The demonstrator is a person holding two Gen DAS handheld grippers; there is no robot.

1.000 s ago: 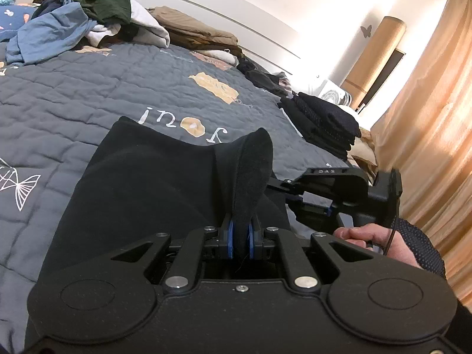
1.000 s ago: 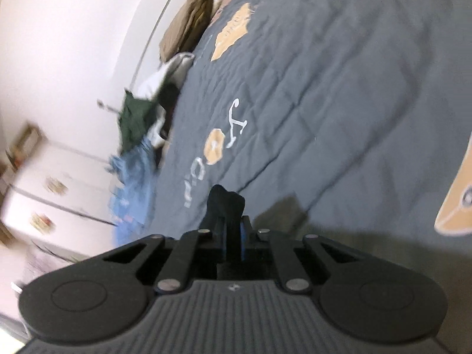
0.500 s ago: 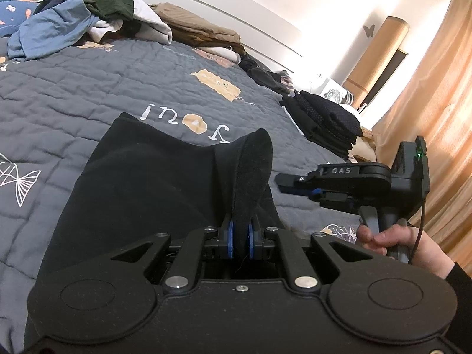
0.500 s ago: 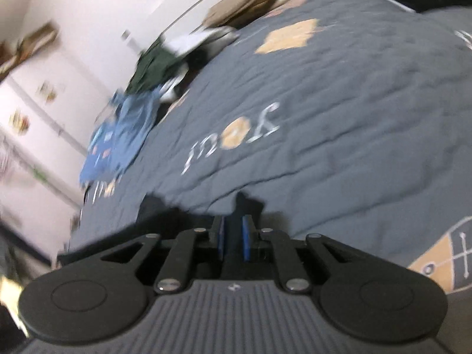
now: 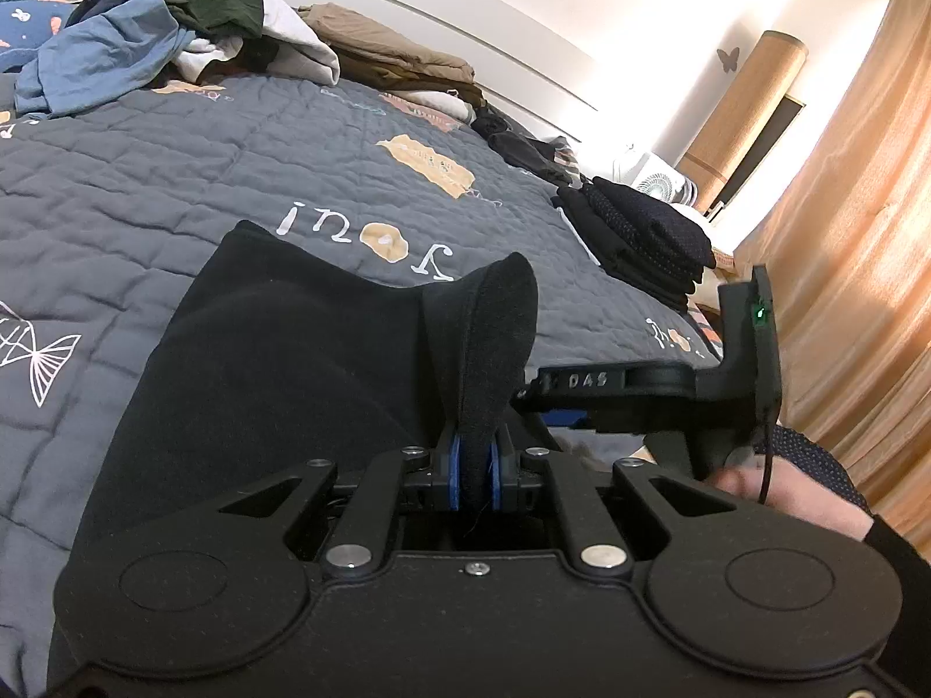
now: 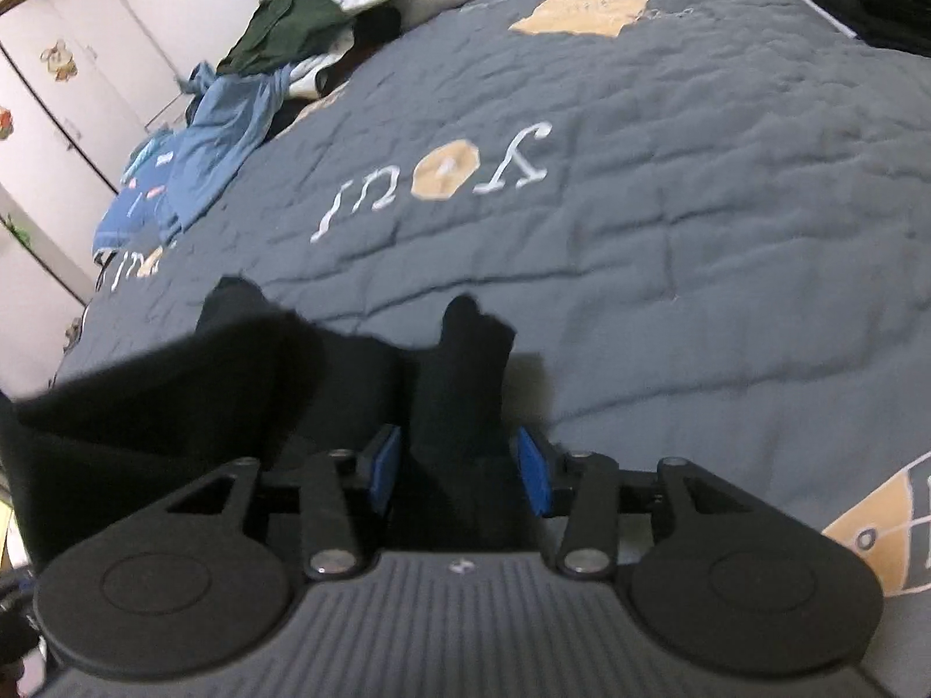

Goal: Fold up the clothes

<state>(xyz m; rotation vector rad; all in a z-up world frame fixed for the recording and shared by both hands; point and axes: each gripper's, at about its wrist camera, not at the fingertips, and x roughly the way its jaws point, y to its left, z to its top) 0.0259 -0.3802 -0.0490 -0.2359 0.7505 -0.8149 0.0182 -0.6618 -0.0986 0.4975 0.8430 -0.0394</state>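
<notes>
A black garment (image 5: 279,360) lies spread on the grey quilt (image 5: 233,163). My left gripper (image 5: 474,465) is shut on a raised fold of its near edge, which stands up between the blue pads. My right gripper (image 6: 459,465) is close beside it on the right, held by a hand (image 5: 750,483). Its jaws are opening. A corner of the black garment (image 6: 203,384) still stands between its pads (image 6: 532,471), with a gap on both sides. In the left wrist view the right gripper (image 5: 541,387) reaches in behind the raised fold.
Unfolded clothes (image 5: 174,17) are heaped at the far end of the bed. Folded brown items (image 5: 395,52) lie beside them. A black folded stack (image 5: 646,232) sits at the right edge. An orange curtain (image 5: 844,232) and a fan (image 5: 654,180) stand beyond. White wardrobes (image 6: 70,58) are on the left.
My right gripper has rolled upright, drawn close beside the left one, and its jaws have parted from the black corner they pinched. The left gripper and its fold have stayed put.
</notes>
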